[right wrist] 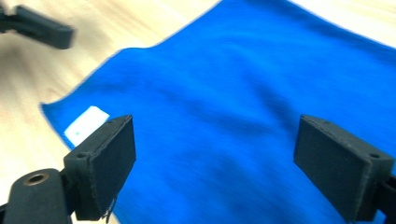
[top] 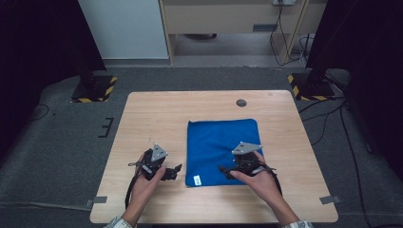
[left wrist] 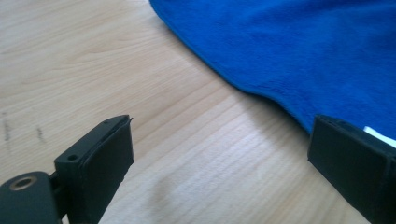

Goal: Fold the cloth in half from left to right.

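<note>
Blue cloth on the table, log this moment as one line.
cloth: flat on table | left gripper: open, beside cloth | right gripper: open, over cloth | held: nothing

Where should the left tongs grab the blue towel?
Likely the near-left corner of the blue towel, by the white label. It lies flat, its edge free on bare table; the open left tongs sit beside it, so slide in low from the left.

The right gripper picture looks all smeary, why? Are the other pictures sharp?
In the right gripper view the blue cloth and its white tag are smeared, probably by motion blur. In the left gripper view the wood grain of the table is crisp. The high view is sharp on the table, with dark corners at both sides.
</note>
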`<state>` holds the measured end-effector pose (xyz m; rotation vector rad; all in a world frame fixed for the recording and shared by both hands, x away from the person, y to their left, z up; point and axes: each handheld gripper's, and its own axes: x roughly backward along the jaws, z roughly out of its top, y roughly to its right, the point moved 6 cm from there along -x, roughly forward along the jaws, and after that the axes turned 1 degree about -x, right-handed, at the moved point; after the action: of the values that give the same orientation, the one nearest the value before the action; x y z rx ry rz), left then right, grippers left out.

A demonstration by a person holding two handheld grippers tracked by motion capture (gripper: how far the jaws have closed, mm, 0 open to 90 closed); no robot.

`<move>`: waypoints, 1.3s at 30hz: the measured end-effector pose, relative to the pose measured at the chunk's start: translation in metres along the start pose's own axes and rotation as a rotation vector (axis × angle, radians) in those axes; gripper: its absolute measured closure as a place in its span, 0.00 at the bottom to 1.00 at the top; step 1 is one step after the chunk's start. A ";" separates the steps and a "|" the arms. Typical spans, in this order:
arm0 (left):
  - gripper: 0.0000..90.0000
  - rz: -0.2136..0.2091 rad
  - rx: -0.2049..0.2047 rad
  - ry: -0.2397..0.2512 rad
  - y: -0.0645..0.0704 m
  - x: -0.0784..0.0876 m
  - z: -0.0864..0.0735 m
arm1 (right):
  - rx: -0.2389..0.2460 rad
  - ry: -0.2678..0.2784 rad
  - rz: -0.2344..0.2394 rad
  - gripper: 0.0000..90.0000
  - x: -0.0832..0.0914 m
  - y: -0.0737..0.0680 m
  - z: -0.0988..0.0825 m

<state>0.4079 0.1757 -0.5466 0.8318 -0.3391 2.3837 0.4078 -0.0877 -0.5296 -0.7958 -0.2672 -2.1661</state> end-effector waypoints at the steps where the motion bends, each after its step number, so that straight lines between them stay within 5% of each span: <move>1: 0.07 0.009 -0.002 0.000 -0.002 0.000 0.000 | 0.009 -0.004 0.008 0.17 -0.003 -0.005 0.001; 8: 0.10 0.035 0.005 0.021 -0.012 0.002 0.000 | 0.077 0.007 0.037 0.40 -0.015 -0.031 0.010; 17: 0.12 0.045 0.017 0.030 -0.017 0.003 0.000 | 0.110 -0.031 0.068 0.46 -0.033 -0.055 0.014; 29: 0.12 0.080 0.052 0.035 -0.025 0.005 -0.001 | 0.181 -0.013 0.132 0.71 -0.042 -0.085 0.015; 39: 0.12 0.073 0.065 0.027 -0.025 0.004 -0.002 | 0.187 -0.032 0.187 0.62 -0.053 -0.107 0.012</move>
<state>0.4194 0.1987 -0.5444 0.8287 -0.2875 2.4831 0.3594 0.0210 -0.5455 -0.7192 -0.3901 -1.9234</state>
